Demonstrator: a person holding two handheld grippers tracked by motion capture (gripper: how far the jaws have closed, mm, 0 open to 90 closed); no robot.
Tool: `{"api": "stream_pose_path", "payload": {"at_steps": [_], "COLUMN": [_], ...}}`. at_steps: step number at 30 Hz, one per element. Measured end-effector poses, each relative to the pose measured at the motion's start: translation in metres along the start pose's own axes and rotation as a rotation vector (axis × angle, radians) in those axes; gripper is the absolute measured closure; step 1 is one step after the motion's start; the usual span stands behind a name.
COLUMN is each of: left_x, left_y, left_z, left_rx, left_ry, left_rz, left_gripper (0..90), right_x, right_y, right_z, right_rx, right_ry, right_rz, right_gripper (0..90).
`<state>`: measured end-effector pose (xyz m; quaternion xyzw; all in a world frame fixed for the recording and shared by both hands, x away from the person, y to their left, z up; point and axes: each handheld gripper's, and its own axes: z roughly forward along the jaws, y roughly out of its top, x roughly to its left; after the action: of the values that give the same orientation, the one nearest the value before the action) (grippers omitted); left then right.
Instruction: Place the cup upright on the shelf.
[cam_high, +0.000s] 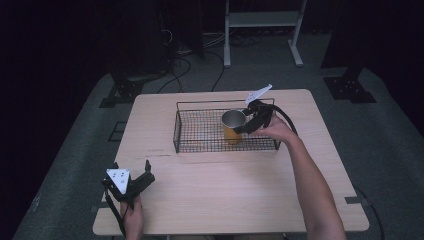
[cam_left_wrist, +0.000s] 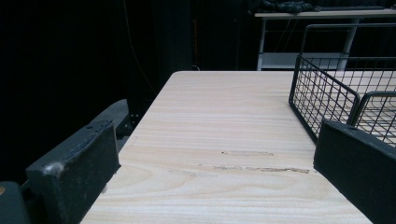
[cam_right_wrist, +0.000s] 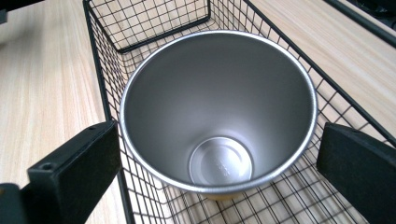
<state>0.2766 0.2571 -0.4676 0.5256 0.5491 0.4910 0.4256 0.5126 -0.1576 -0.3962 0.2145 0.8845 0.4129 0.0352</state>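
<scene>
inside the black wire basket (cam_high: 200, 131), your right gripper (cam_right_wrist: 219, 154), jaws wide, straddles the steel-lined orange cup (cam_high: 232, 125) ungripped; closing off-centre could tip it. left gripper (cam_high: 131, 184) gapes empty.

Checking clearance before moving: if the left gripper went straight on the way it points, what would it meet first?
Probably nothing soon: the left gripper faces bare table between its open fingers. The wire basket sits just right of that line, so the right finger might clip it; depth is unclear.

Lab: dark curtains (cam_high: 60, 45), floor cables (cam_high: 185, 65), stand (cam_high: 262, 20).
</scene>
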Motion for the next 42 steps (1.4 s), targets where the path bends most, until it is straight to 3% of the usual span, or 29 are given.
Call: {"api": "stream_pose_path", "payload": {"at_steps": [15, 42], "left_x": [-0.001, -0.001], "left_y": [0.000, 0.000], "left_z": [0.000, 0.000], "left_rx": [-0.001, -0.003], "left_ry": [-0.003, -0.006], "left_rz": [0.006, 0.008], "left_gripper": [0.0, 0.0], "right_x": [0.002, 0.005], "right_y": [-0.001, -0.021], "right_z": [-0.030, -0.076], "right_rx": [-0.029, -0.096], "right_ry": [-0.017, -0.047], "right_rz": [-0.001, 0.016], "right_gripper": [0.0, 0.0]}}
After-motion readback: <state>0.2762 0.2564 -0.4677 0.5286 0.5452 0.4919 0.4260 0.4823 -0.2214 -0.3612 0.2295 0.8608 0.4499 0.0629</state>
